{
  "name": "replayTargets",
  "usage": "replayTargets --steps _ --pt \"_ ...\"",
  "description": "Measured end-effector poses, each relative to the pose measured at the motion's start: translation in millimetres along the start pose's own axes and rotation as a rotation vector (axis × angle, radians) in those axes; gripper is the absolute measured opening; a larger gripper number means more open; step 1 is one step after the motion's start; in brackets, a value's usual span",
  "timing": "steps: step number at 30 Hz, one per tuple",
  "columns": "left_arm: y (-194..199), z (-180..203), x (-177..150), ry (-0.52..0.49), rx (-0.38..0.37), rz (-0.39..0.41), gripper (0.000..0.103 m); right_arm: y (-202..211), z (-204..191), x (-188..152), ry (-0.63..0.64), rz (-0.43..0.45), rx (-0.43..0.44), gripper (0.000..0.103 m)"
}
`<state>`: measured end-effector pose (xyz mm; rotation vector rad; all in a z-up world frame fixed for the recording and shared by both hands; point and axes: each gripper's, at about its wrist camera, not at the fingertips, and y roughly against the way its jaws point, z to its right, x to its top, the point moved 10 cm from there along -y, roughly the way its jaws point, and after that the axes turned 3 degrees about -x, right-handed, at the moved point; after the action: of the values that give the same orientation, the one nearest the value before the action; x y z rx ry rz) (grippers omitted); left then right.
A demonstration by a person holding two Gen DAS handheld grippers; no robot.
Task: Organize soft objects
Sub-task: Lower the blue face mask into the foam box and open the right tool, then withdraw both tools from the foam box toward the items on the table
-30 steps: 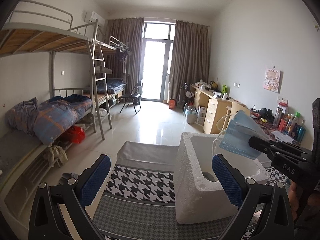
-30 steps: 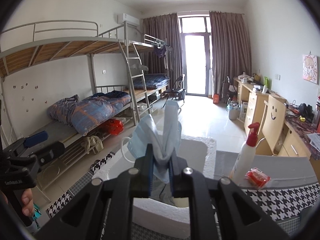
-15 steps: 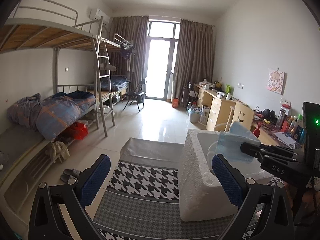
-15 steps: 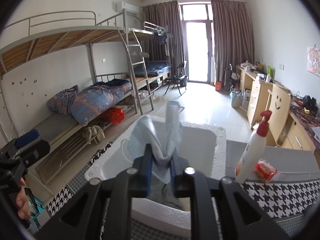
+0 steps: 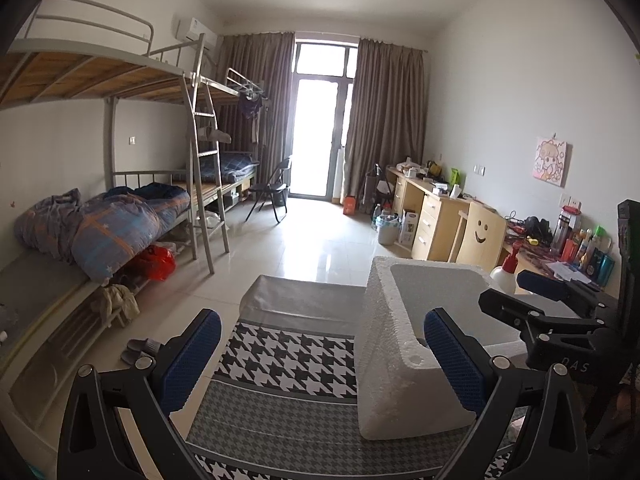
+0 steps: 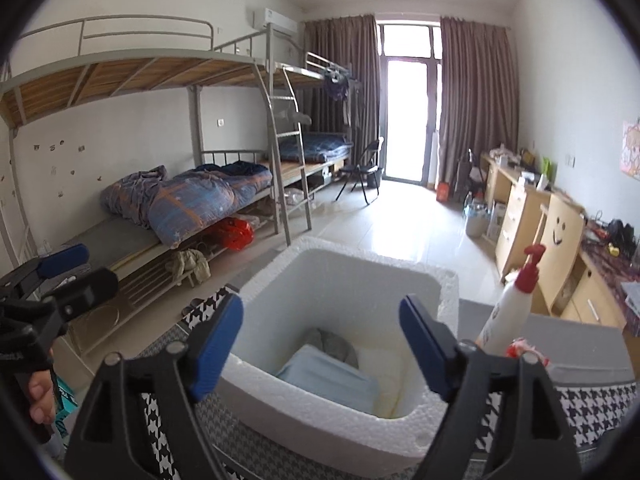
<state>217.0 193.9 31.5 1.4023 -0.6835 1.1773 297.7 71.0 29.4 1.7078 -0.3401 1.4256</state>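
A white foam box [image 6: 344,412] stands on the houndstooth table; it also shows in the left wrist view [image 5: 384,360]. A light blue face mask [image 6: 332,380] lies flat inside it, next to a grey soft item [image 6: 332,344]. My right gripper [image 6: 320,340] is open and empty, right above the box's near rim; it also shows in the left wrist view [image 5: 516,292] over the box. My left gripper [image 5: 320,360] is open and empty, left of the box above the cloth.
A white pump bottle with a red top [image 6: 508,312] and a red packet [image 6: 524,350] stand right of the box. The houndstooth cloth [image 5: 288,356] covers the table. Bunk beds [image 5: 100,220] stand at left, desks [image 5: 432,208] at right.
My right gripper has opened and let go of the blue mask, which dropped into the foam box. The gripper has come lower over the box. The left gripper has stayed open.
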Motion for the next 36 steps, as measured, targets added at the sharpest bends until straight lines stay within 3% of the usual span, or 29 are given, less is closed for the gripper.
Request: replayTargets --steps 12,17,36 --pt "12 18 1 -0.024 -0.009 0.011 0.102 23 7 3 -0.044 0.039 0.023 0.085" --pt "20 26 2 -0.033 -0.014 0.019 0.102 43 6 4 -0.045 0.086 0.036 0.092" --pt "54 53 0 -0.076 -0.045 0.06 0.102 85 5 -1 -0.065 0.167 0.032 0.092"
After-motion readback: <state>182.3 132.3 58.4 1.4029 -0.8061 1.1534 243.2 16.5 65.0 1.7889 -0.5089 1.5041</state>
